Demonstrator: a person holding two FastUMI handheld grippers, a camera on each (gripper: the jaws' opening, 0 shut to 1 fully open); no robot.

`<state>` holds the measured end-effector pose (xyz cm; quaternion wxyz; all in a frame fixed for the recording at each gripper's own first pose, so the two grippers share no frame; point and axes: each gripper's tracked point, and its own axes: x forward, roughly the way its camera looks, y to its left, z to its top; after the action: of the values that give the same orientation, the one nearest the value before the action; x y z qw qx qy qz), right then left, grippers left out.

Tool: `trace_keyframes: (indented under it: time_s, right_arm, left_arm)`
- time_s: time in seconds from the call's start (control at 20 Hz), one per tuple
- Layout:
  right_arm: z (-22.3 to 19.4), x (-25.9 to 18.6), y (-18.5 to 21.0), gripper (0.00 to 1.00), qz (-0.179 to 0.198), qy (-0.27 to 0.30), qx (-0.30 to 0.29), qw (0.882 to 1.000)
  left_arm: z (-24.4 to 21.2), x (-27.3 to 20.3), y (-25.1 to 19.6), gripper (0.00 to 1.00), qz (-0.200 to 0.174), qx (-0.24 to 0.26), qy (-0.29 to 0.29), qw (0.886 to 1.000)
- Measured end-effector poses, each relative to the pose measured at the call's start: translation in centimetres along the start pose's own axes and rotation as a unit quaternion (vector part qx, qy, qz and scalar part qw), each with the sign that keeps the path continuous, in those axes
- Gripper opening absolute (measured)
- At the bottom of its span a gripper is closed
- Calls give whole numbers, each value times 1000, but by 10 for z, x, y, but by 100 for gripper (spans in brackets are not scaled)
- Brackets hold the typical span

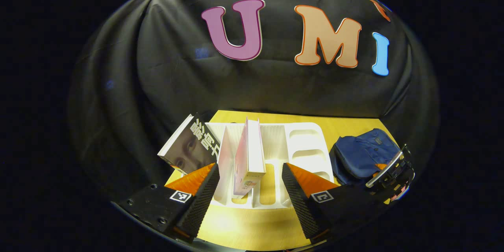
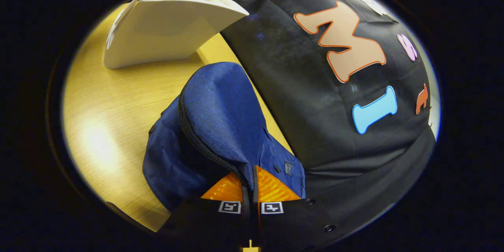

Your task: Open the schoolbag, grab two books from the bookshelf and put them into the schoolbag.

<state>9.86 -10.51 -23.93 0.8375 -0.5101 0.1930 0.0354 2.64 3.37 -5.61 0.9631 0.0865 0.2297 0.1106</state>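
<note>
Wood-grain tabletop [image 1: 252, 220] carries a white book rack [image 1: 311, 145]; right of it, the blue schoolbag [image 2: 220, 118], pinched by the right gripper [image 2: 249, 183]. Left gripper [image 1: 250, 181] gapes before the rack.

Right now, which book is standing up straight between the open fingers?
The thin pink-and-white book, upright in the white rack. The other book, with a face on its cover, leans tilted at the rack's left end.

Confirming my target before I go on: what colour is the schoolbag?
Dark blue schoolbag with a dark zipper; it shows best in the right gripper view.
</note>
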Motion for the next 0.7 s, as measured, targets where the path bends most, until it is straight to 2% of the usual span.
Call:
trace_keyframes:
  time_s: [0.25, 0.3, 0.4, 0.7]
  right_arm:
    - [6, 0, -17, 5, -5, 1, 14, 1000]
    - [5, 0, -20, 2, -6, 0, 17, 1000]
    - [5, 0, -24, 5, -7, -4, 21, 1000]
    - [4, 0, -26, 5, -3, -11, 21, 1000]
  left_arm:
    - [-4, 19, -9, 93, -29, -13, 71, 997]
    - [-3, 23, -13, 94, -40, -18, 83, 996]
    - [-2, 30, -18, 93, -62, -24, 118, 991]
    - [1, 59, -9, 90, -87, 28, 191, 977]
